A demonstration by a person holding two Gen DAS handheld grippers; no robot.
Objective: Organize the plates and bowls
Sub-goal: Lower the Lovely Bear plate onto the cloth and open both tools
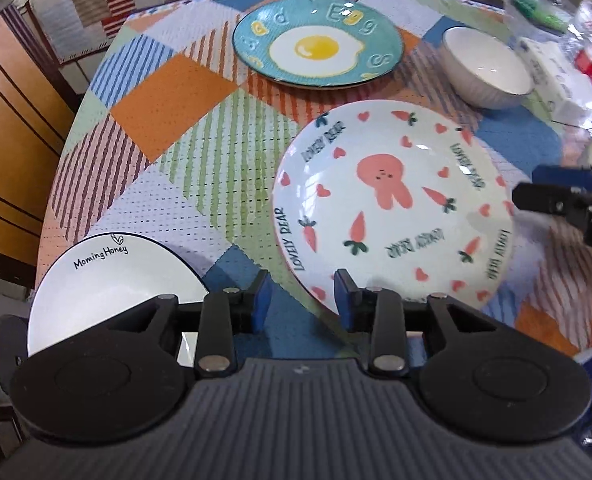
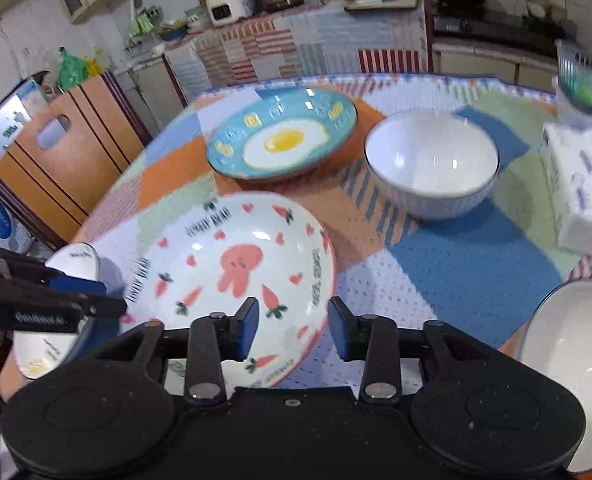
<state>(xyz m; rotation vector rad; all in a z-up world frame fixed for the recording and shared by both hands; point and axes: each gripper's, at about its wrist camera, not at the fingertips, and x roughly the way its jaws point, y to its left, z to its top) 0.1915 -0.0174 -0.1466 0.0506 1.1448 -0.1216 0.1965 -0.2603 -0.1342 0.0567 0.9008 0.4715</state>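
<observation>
**Rabbit plate set down, both claws free above its near rim**

Plates and bowls lie spread over the patchwork tablecloth. Nearest is the rabbit plate, white with carrots and hearts, flat on the cloth. The left gripper hangs over its near left rim, jaws partly apart with nothing between the blue pads; the plate edge sits just beside the right pad, not clamped. The right gripper hovers over the plate's near right rim, jaws likewise partly apart and empty. Neither claw holds anything.

Far behind the rabbit plate lies the egg plate, blue-green, well apart from it. Right of that stands a white bowl. A white dish marked with lettering lies near left, and another white bowl near right, at the table edge. A tissue pack lies far right.

Judging by the layout, the sensible next step is stacking like with like: plate onto plate, bowl into bowl. To do it well, open the jaws wider before approaching a rim, take the plate by opposite edges with both claws, and lift it level so it does not slide out of the pads. Glazed rims are likely slippery, so grip deep enough past the lip. Lower the piece centred over its partner and release only once it rests, to avoid a chip or a clatter.
</observation>
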